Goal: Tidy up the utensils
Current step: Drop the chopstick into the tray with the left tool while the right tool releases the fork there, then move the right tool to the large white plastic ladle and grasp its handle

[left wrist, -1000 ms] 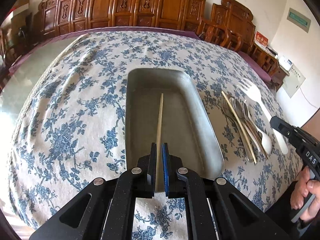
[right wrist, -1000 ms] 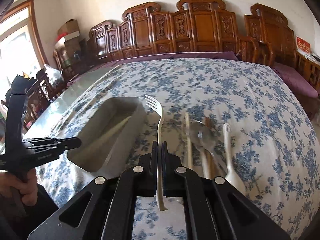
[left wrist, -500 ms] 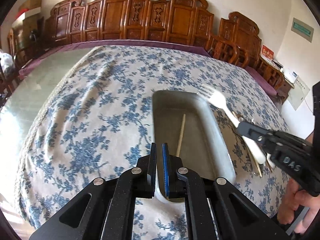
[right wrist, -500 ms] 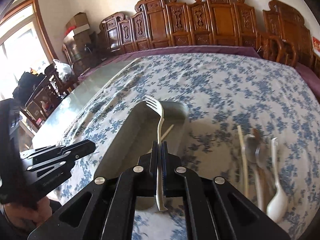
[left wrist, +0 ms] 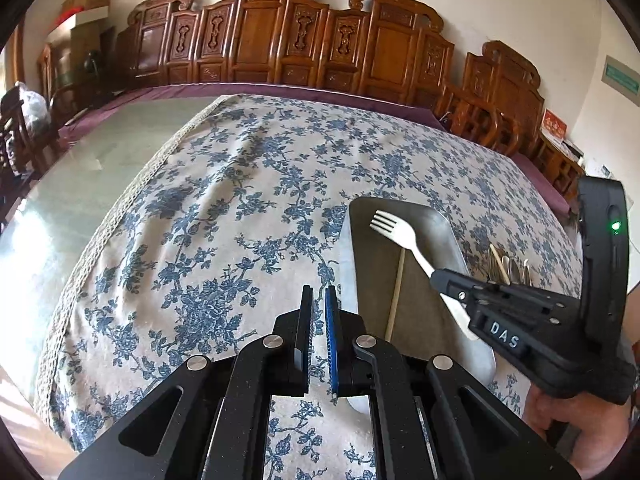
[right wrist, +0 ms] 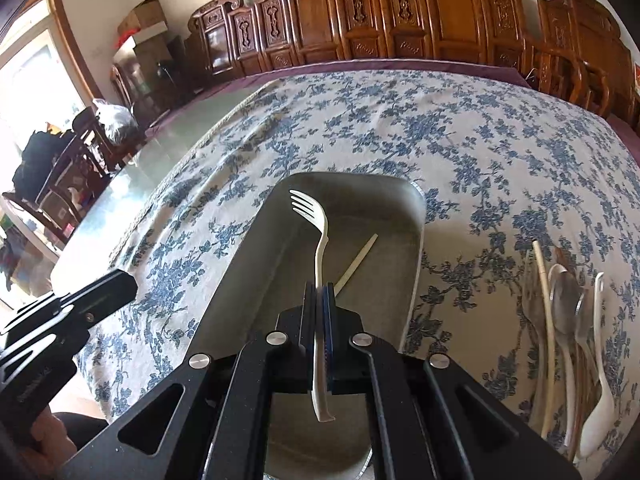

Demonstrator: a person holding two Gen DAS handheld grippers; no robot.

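Observation:
My right gripper (right wrist: 319, 292) is shut on a white plastic fork (right wrist: 318, 232) and holds it over the grey metal tray (right wrist: 416, 216), tines pointing away. A pale chopstick (right wrist: 358, 262) lies inside the tray. In the left wrist view the fork (left wrist: 400, 236) hangs above the tray (left wrist: 452, 232), held by the right gripper (left wrist: 438, 276), with the chopstick (left wrist: 397, 288) below it. My left gripper (left wrist: 319, 300) is empty, its jaws slightly apart, left of the tray over the cloth.
A heap of spoons and chopsticks (right wrist: 568, 320) lies on the blue floral tablecloth (right wrist: 440, 128) right of the tray. Carved wooden chairs (right wrist: 400, 20) line the far side. Bare glass tabletop (left wrist: 80, 184) lies to the left.
The right gripper has carried the fork leftward from beside the utensil heap to over the tray. The left gripper let go of the chopstick, which now lies in the tray, and drew off left.

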